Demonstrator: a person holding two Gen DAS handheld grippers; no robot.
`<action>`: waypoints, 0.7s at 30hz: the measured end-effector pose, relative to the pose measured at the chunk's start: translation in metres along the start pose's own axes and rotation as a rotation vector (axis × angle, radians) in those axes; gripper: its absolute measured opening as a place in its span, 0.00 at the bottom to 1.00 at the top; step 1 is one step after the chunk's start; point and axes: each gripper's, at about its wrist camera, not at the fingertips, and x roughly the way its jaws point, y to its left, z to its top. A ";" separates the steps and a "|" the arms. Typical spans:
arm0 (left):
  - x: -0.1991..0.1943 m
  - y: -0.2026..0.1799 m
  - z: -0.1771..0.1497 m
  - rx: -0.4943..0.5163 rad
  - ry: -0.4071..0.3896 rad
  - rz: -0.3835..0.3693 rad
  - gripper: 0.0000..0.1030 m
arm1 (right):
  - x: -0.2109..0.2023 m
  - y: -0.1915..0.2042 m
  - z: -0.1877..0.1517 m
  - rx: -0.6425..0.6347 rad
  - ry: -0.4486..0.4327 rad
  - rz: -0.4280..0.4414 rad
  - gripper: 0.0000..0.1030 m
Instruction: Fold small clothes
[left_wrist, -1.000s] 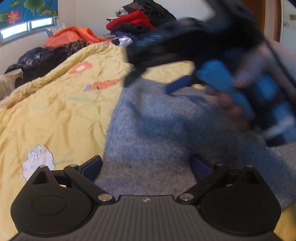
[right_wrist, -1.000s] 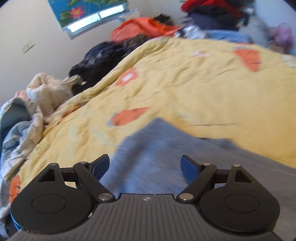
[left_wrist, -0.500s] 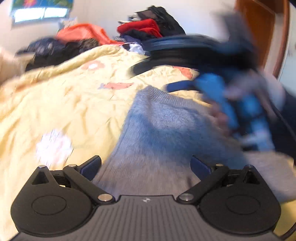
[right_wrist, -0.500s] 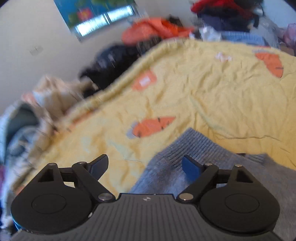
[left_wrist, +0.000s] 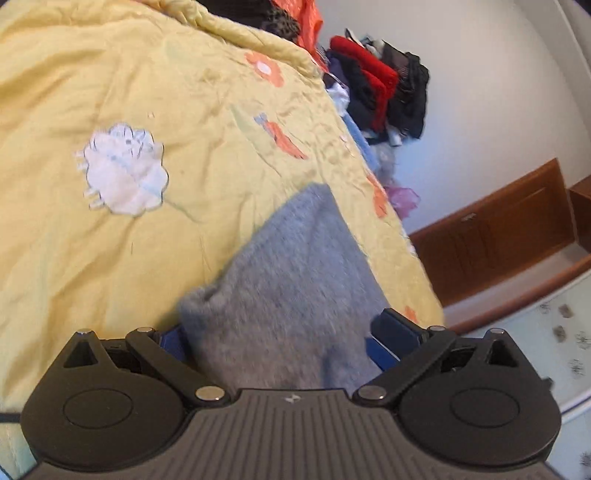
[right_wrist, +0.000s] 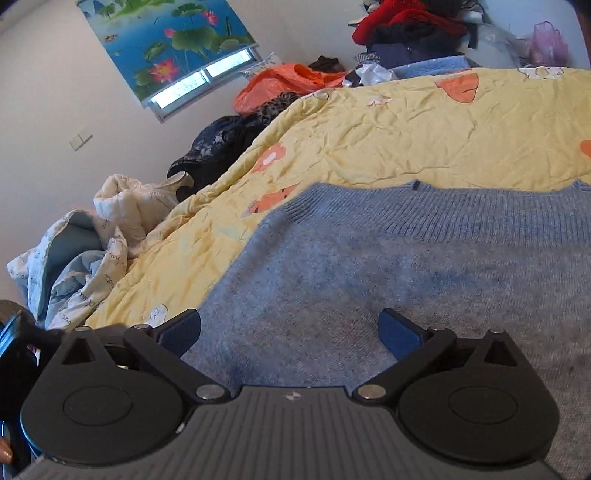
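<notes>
A grey knit sweater (right_wrist: 406, 266) lies flat on a yellow quilt (right_wrist: 406, 125), its ribbed hem toward the far side. My right gripper (right_wrist: 290, 334) is open, low over the sweater's near part, with nothing between the fingers. In the left wrist view a folded part of the same grey sweater (left_wrist: 291, 280) sits between the wide-apart fingers of my left gripper (left_wrist: 280, 338) and covers the inner side of the left finger. The jaws are open and not pressed on the cloth.
A yellow quilt with flower and carrot patches (left_wrist: 122, 173) covers the bed. Piles of clothes (right_wrist: 402, 26) lie at the bed's far end, white bedding (right_wrist: 85, 251) at the left. A wooden cabinet (left_wrist: 509, 229) stands by the wall.
The left gripper has swung and tilted, so a raised fold of the sweater now lies between its fingers. The right gripper has left its view. The right gripper moved closer over the sweater.
</notes>
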 end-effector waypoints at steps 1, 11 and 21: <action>0.004 -0.004 0.003 0.026 -0.013 0.043 0.83 | 0.000 0.001 0.000 0.002 -0.001 -0.001 1.00; 0.018 -0.021 -0.003 0.193 0.004 0.198 0.07 | -0.027 -0.007 0.020 0.123 -0.030 0.038 0.98; 0.001 -0.104 -0.067 0.818 -0.102 0.180 0.06 | 0.019 0.013 0.067 0.158 0.226 0.210 0.98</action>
